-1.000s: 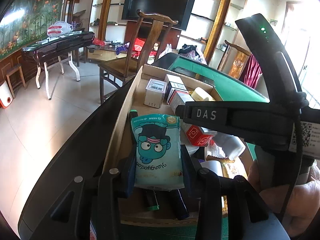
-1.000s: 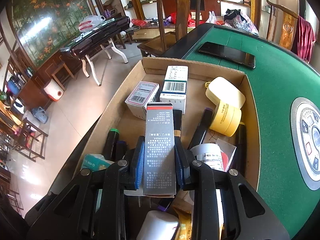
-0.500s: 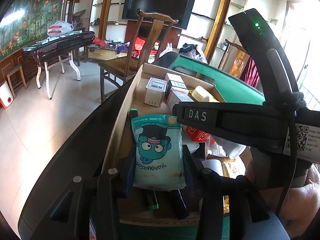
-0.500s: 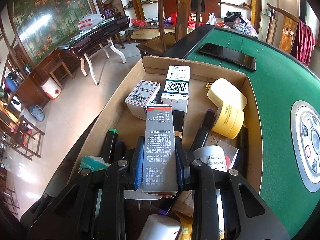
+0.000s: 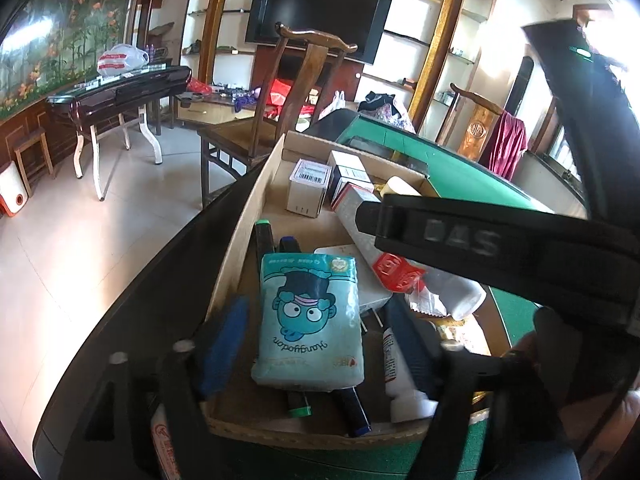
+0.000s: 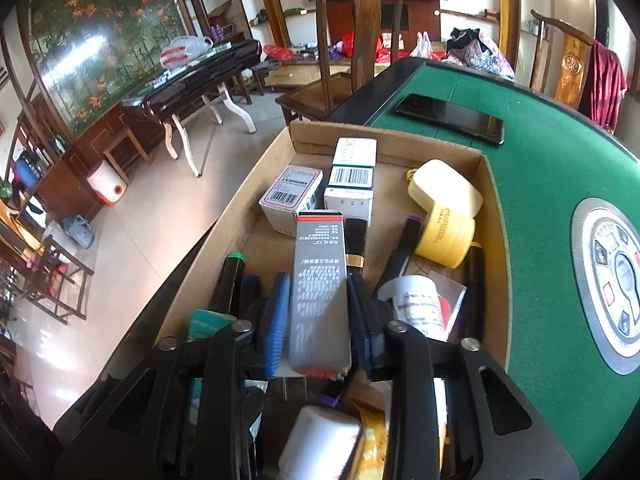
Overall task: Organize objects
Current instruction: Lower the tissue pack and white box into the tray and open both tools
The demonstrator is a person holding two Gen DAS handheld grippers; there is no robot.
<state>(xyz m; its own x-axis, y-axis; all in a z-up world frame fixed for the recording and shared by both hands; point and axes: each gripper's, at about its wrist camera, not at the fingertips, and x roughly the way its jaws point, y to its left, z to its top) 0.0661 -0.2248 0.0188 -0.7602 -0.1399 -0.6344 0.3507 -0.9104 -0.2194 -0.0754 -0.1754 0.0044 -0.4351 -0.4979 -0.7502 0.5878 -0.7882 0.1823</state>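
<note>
Over the cardboard box (image 6: 240, 216), both my tools have just been opening: left tool (image 5: 320, 344) has released the teal pouch (image 5: 310, 316); right tool (image 6: 318, 316), its jaws parted, is letting go the grey carton (image 6: 318, 292). Next, I'd withdraw.

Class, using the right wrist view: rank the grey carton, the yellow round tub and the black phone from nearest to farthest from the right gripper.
1. Grey carton: between the right gripper's just-opening jaws, in the cardboard box.
2. Yellow round tub: further in, to the right.
3. Black phone: beyond the box, on the green table.
</note>
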